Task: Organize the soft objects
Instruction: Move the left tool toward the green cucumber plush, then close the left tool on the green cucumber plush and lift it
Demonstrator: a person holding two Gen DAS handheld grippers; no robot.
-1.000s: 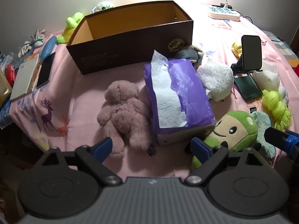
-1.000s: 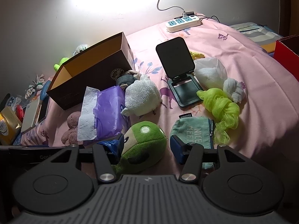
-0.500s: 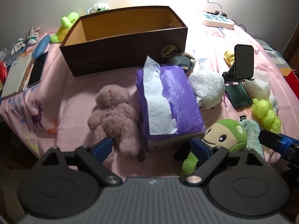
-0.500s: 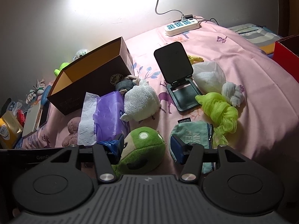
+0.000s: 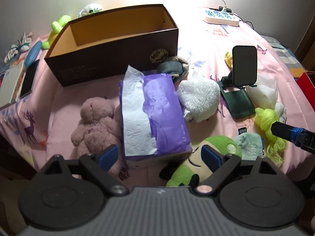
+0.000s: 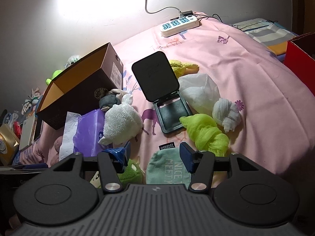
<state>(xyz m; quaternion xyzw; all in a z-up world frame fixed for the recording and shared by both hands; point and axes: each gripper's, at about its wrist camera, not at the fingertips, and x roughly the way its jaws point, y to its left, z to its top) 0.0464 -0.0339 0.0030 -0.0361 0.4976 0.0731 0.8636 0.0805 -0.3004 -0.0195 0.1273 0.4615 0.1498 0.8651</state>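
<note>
An open brown box (image 5: 110, 45) stands at the back of the pink bed; it also shows in the right wrist view (image 6: 82, 90). In front lie a pink teddy bear (image 5: 94, 122), a purple tissue pack (image 5: 153, 118), a white fluffy toy (image 5: 198, 98), a green round-headed plush (image 5: 204, 163) and a teal pouch (image 6: 169, 167). My left gripper (image 5: 159, 155) is open, above the near end of the tissue pack. My right gripper (image 6: 155, 153) is open, low over the teal pouch, with the green plush (image 6: 130, 175) by its left finger.
A black phone stand (image 6: 161, 90), lime mesh puff (image 6: 204, 133), white knotted cloth (image 6: 226, 112), white bag (image 6: 198, 92) and a grey plush (image 5: 173, 66) lie around. A power strip (image 6: 179, 24) is at the back, a red box (image 6: 301, 61) at right, books (image 5: 13, 82) at left.
Both grippers have pulled back and to the right. The right gripper has shifted from over the green plush to over the teal pouch. Nothing was grasped.
</note>
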